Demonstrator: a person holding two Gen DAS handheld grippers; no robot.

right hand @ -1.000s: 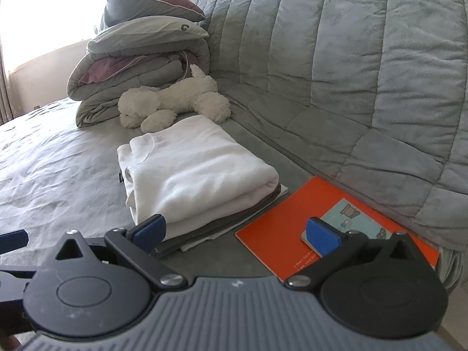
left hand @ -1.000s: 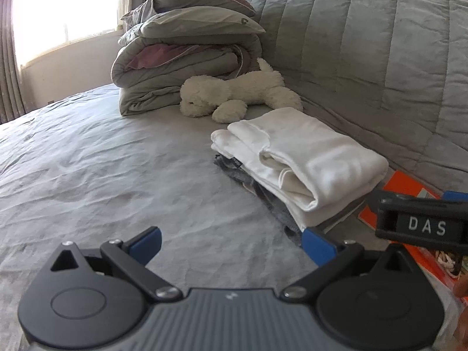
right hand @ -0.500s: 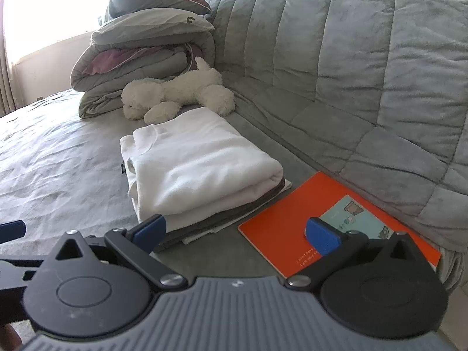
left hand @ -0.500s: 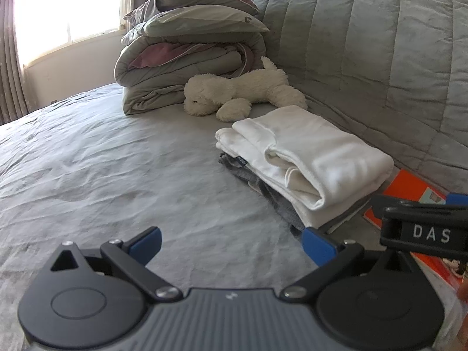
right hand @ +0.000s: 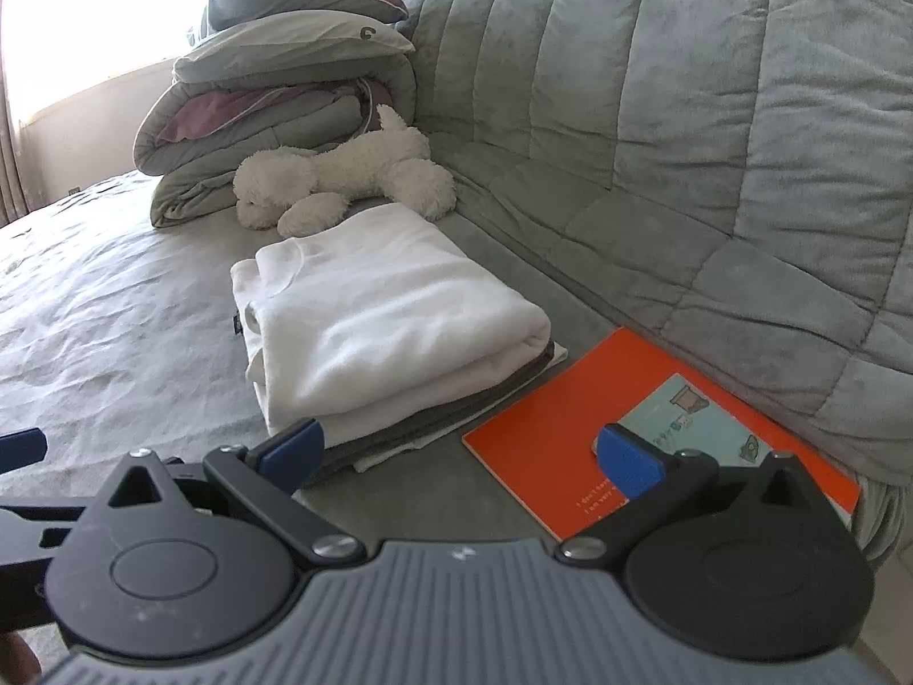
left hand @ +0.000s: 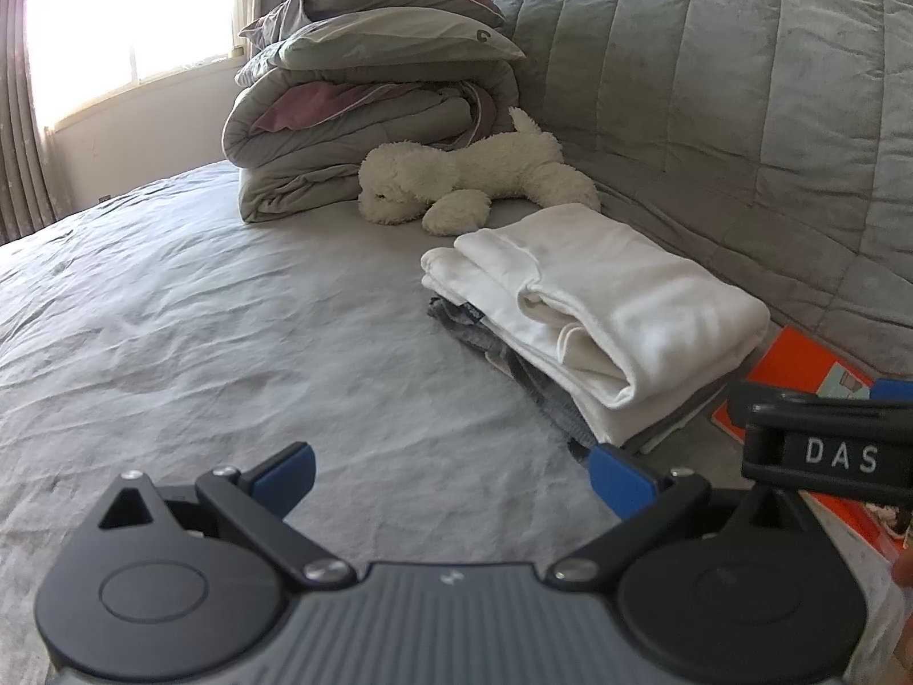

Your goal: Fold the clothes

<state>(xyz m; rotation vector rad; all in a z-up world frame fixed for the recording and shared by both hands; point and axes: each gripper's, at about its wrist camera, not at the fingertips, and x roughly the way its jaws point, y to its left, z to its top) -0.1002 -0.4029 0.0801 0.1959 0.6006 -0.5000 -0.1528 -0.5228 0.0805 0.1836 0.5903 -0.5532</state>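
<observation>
Both grippers idle above the bed, nothing between the fingers. Left gripper [left hand: 451, 476]: blue pads spread wide, empty, hovering over bare grey sheet [left hand: 171, 314]. Right gripper [right hand: 459, 448]: also spread wide and empty — one pad sits in front of the near edge of the clothes stack, the other in front of the orange book [right hand: 645, 428]; no visible contact with either. Folded white garment [left hand: 593, 308] lies on top of a folded grey garment [left hand: 513, 365], with a thin white layer showing at the bottom edge of the stack in the right wrist view. Stack sits on the bed near the quilted grey headboard [right hand: 685, 114], just beside the book on one side and a white plush dog [left hand: 473, 182] on the far side. Plush touches or nearly touches the stack's far end — cannot tell which. Behind the plush, a pile of folded grey duvets and pillows [left hand: 365, 91] against the headboard. Bright window [left hand: 125, 17] with curtain at far left. The right tool's body, labelled "DAS", shows at the right edge of the left wrist view.
</observation>
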